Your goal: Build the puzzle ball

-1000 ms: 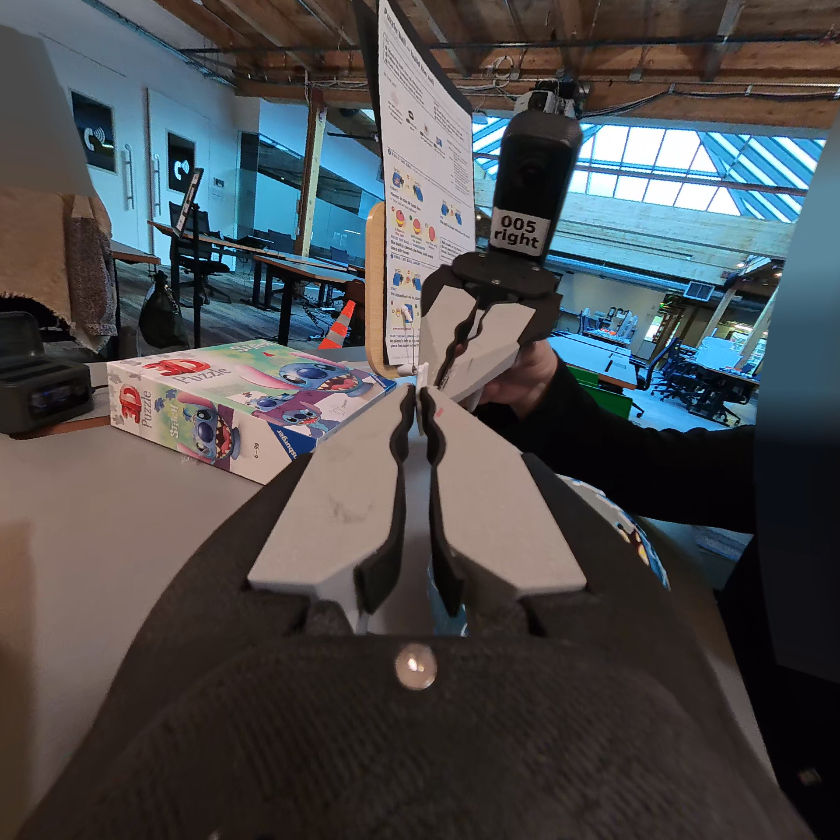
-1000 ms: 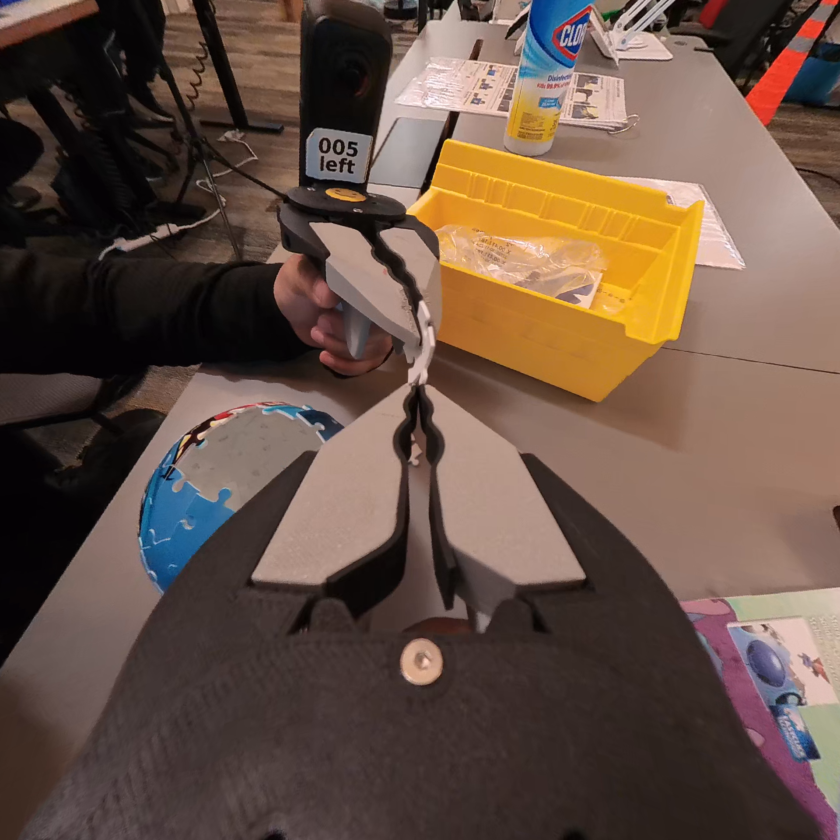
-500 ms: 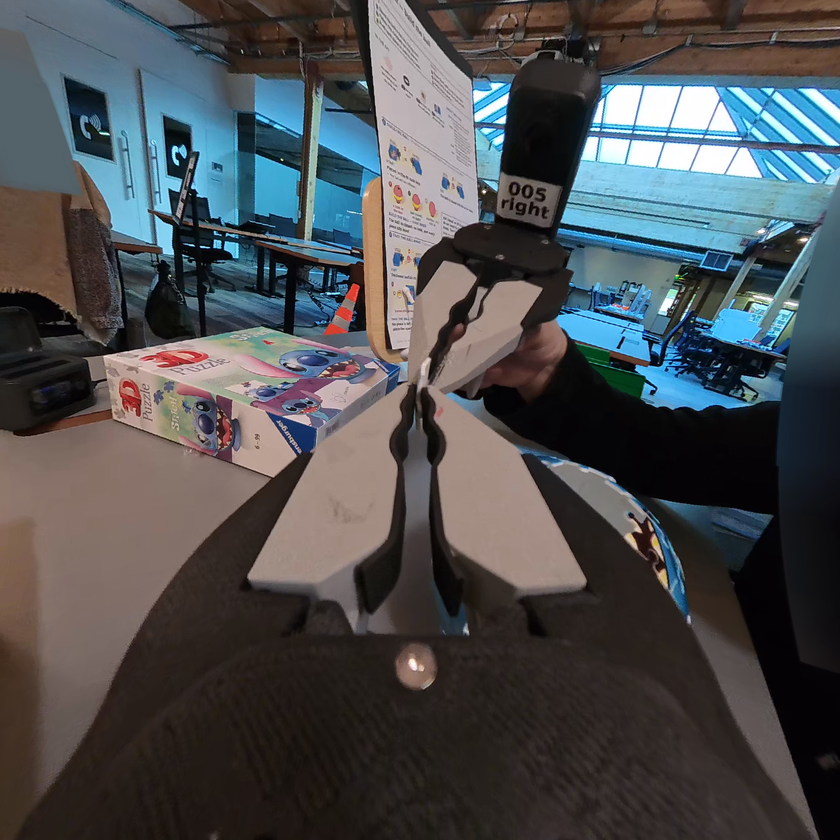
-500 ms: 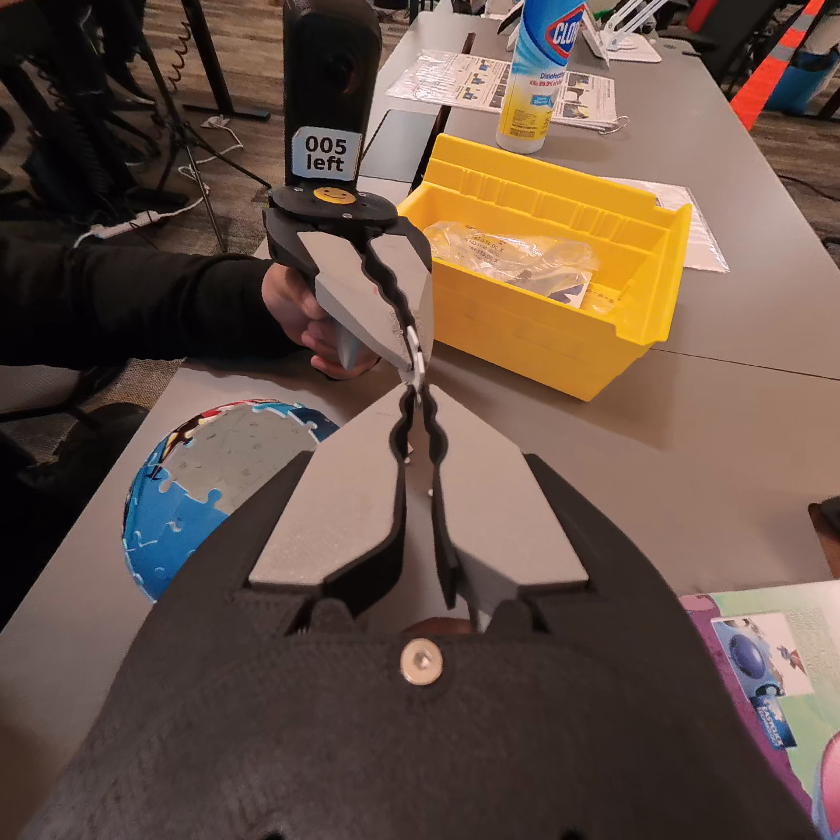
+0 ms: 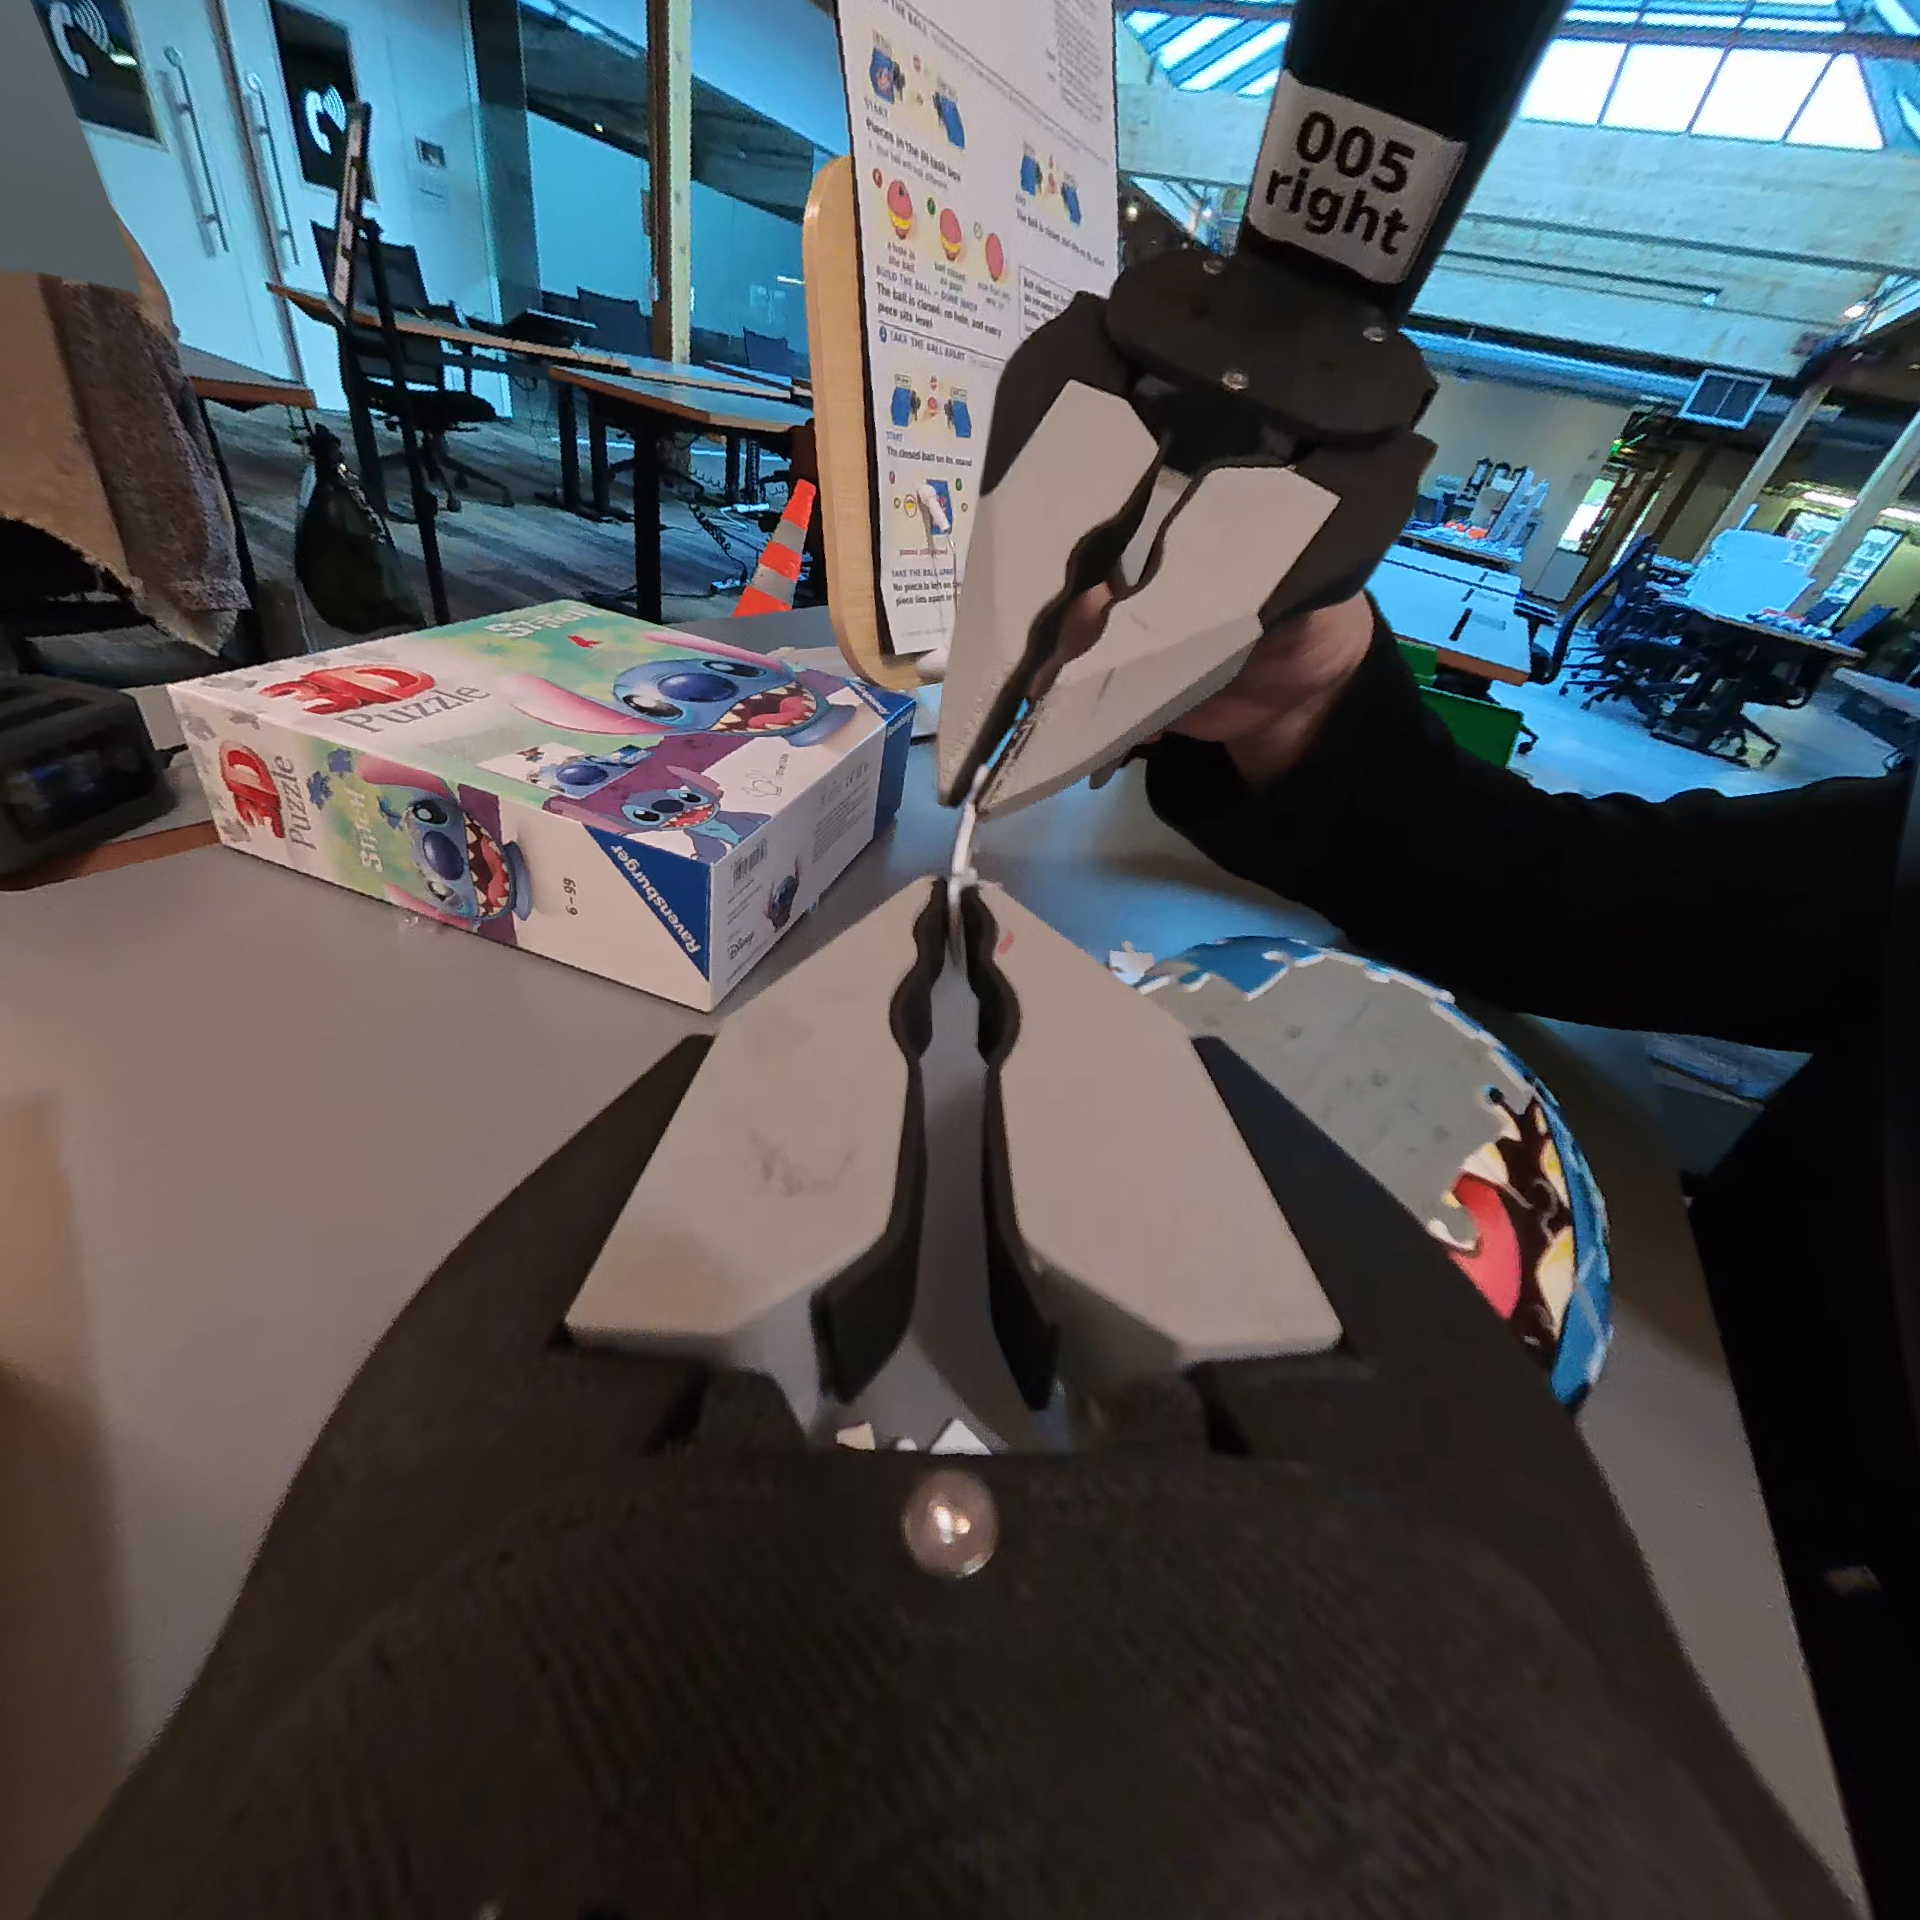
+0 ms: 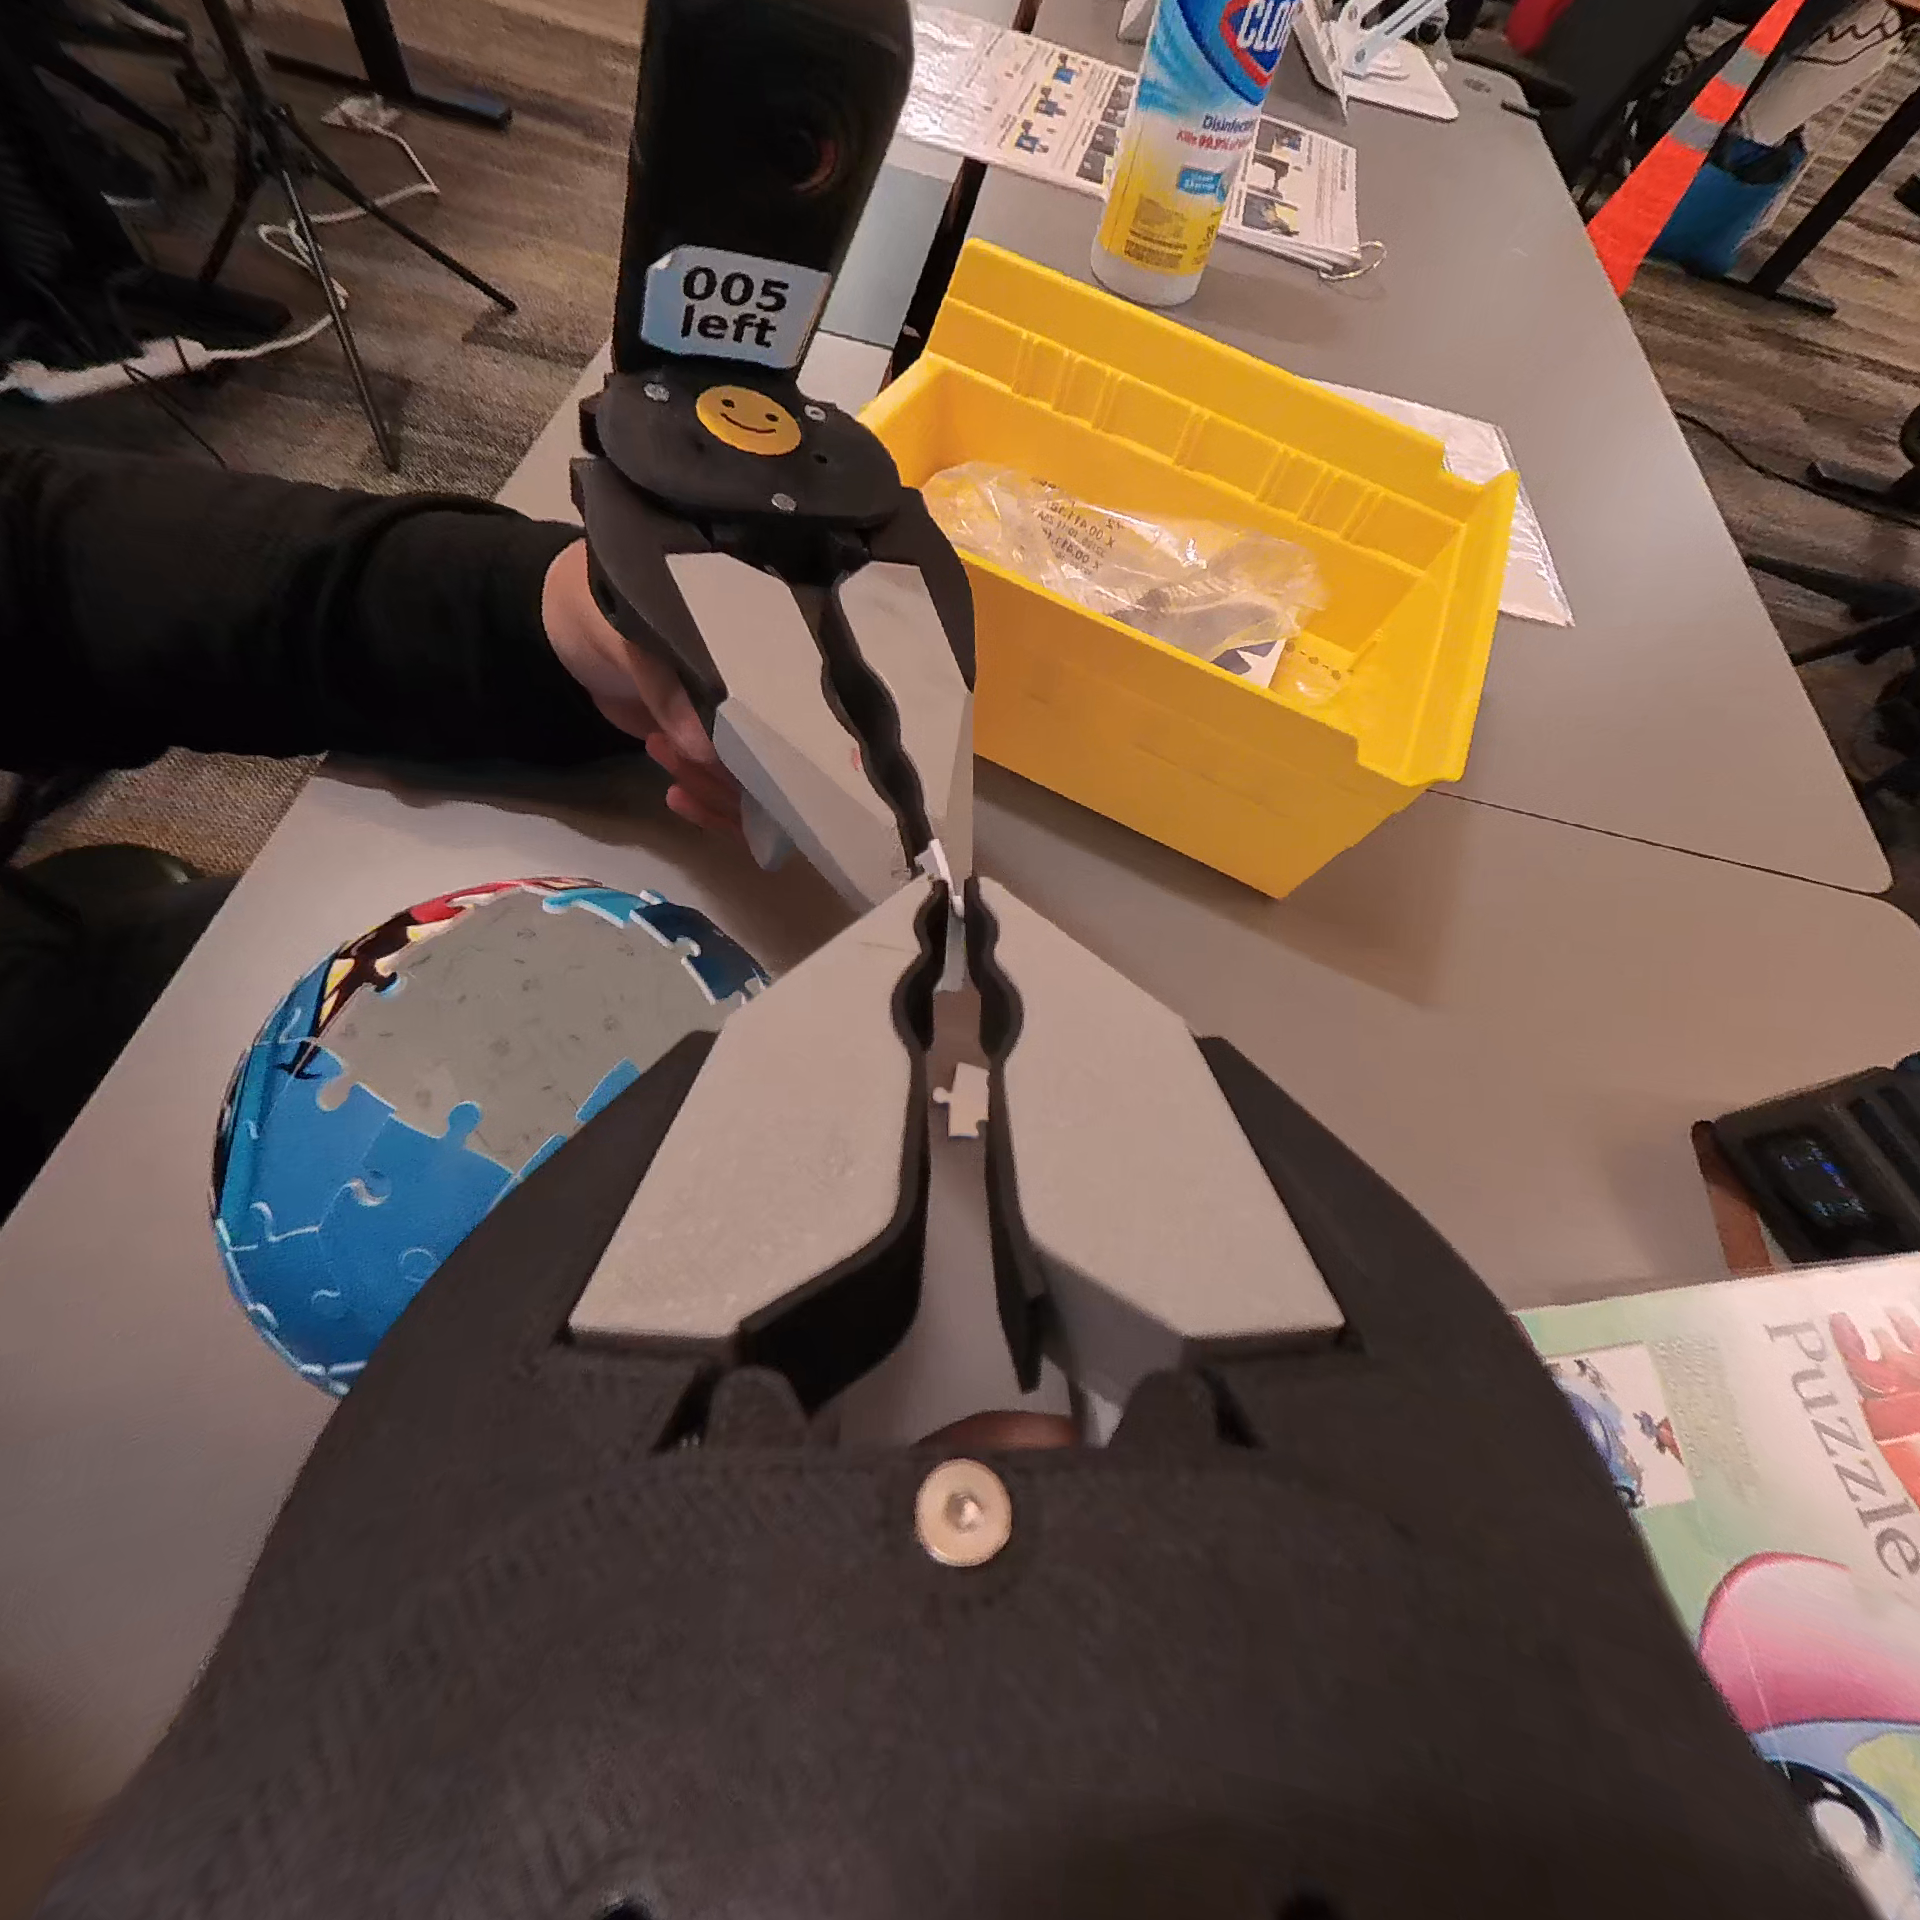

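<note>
Both grippers meet tip to tip above the table (image 5: 312,1039), nipping one thin white piece (image 5: 966,847) between them. My left gripper (image 5: 952,902) has its fingers pressed nearly together on the piece's near end; my right gripper (image 6: 948,896) is likewise closed on it, the piece running back between its fingers. Looks like a hand-over or a regrip, though I cannot tell which side is meant to keep it. The ball (image 6: 436,1101) sits on the table below and to the left in the right wrist view, well short of done: a blue shell of joined pieces with a large open gap showing the grey inner faces. I judge roughly half the sphere is assembled, but the far side is hidden. One loose white piece (image 6: 964,1110) lies on the table under my right gripper, and small scraps show near the ball in the left wrist view. The bin (image 6: 1382,582) holds a clear bag (image 6: 1122,540), possibly more pieces; cannot confirm. The box (image 5: 540,769) lies flat beyond. Still to do: seat this piece and close the opening.
</note>
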`<control>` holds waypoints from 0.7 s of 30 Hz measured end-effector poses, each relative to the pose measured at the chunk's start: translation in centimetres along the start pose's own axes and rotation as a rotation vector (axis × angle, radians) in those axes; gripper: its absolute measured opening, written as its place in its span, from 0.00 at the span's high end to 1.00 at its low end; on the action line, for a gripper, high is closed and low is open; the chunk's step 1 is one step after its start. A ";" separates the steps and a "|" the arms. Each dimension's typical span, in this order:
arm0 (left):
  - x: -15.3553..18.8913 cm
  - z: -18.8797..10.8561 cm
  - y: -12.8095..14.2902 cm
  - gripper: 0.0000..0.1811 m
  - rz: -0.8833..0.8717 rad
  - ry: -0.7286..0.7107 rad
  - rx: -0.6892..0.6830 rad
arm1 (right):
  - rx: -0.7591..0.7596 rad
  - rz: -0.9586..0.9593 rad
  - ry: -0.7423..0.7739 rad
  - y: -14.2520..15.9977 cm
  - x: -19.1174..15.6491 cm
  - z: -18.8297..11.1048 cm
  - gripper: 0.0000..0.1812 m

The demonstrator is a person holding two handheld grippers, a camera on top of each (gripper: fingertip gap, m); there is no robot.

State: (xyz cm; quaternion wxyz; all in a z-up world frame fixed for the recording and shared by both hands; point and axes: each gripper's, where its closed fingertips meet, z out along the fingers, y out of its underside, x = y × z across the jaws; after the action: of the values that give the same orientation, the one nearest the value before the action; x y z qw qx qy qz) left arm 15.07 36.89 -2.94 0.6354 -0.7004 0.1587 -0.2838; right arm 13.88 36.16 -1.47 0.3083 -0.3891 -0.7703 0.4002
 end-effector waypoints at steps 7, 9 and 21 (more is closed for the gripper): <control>-0.5 -1.9 -1.9 0.91 -0.032 0.006 0.081 | -0.105 -0.014 -0.080 2.0 -1.3 -0.4 1.00; -1.0 -2.6 -2.4 0.92 -0.057 -0.009 0.104 | -0.161 -0.051 -0.087 3.2 -1.8 -0.1 1.00; -0.7 -1.4 -0.3 0.94 -0.054 0.006 -0.009 | -0.135 -0.055 -0.166 2.8 -3.5 0.6 1.00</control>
State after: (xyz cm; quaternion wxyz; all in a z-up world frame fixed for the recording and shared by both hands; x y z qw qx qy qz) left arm 13.65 36.25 -2.74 0.6239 -0.7065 0.1429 -0.3021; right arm 16.13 34.00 -4.72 0.2275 -0.3531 -0.8289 0.3695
